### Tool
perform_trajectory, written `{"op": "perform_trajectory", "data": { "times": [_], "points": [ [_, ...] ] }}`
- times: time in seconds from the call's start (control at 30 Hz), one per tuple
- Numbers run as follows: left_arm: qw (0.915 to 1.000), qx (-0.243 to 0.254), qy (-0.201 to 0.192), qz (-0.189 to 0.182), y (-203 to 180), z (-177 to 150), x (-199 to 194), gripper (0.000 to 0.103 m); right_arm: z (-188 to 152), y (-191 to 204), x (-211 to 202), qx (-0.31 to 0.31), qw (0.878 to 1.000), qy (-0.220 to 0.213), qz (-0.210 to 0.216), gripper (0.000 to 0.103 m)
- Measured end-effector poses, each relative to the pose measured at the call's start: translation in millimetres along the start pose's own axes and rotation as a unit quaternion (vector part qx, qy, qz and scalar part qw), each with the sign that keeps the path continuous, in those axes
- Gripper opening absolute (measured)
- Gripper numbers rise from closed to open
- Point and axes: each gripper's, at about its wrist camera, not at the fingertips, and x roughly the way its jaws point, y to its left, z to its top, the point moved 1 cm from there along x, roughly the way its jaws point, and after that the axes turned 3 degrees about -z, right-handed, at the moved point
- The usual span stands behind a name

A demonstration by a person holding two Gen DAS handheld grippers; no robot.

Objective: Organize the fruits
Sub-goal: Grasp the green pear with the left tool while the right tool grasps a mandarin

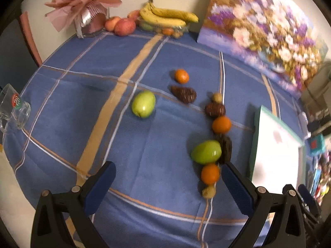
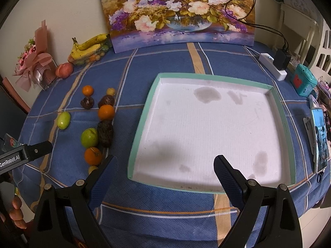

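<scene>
Loose fruit lies on the blue checked tablecloth: two green apples point(image 1: 143, 104) point(image 1: 206, 152), three oranges point(image 1: 181, 76) point(image 1: 221, 125) point(image 1: 210, 173), dark brown fruits point(image 1: 184, 94) point(image 1: 215, 109) and small yellow ones point(image 1: 209, 192). The same fruits show at the left of the right wrist view, with a green apple point(image 2: 89, 138) and an orange point(image 2: 93, 156). A shallow white tray with a teal rim point(image 2: 142, 111) lies empty. My left gripper point(image 1: 167, 183) is open and empty, above the cloth left of the fruit row. My right gripper point(image 2: 163, 167) is open and empty over the tray's near edge.
A flower painting point(image 2: 178, 10) leans on the back wall. Bananas point(image 1: 165, 16), red apples point(image 1: 124, 26) and a pink bouquet point(image 1: 82, 6) stand at the back. A glass mug point(image 1: 14, 108) lies at the left edge. A phone point(image 2: 319, 138), charger and teal box sit right.
</scene>
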Motion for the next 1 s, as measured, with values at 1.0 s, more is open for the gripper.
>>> {"op": "perform_trajectory", "data": {
  "times": [1.0],
  "points": [
    [0.9977, -0.047, -0.047, 0.008, 47, 126, 1, 0.103, 119, 112, 24, -0.075, 0.992, -0.041, 0.097, 0.065]
  ]
}}
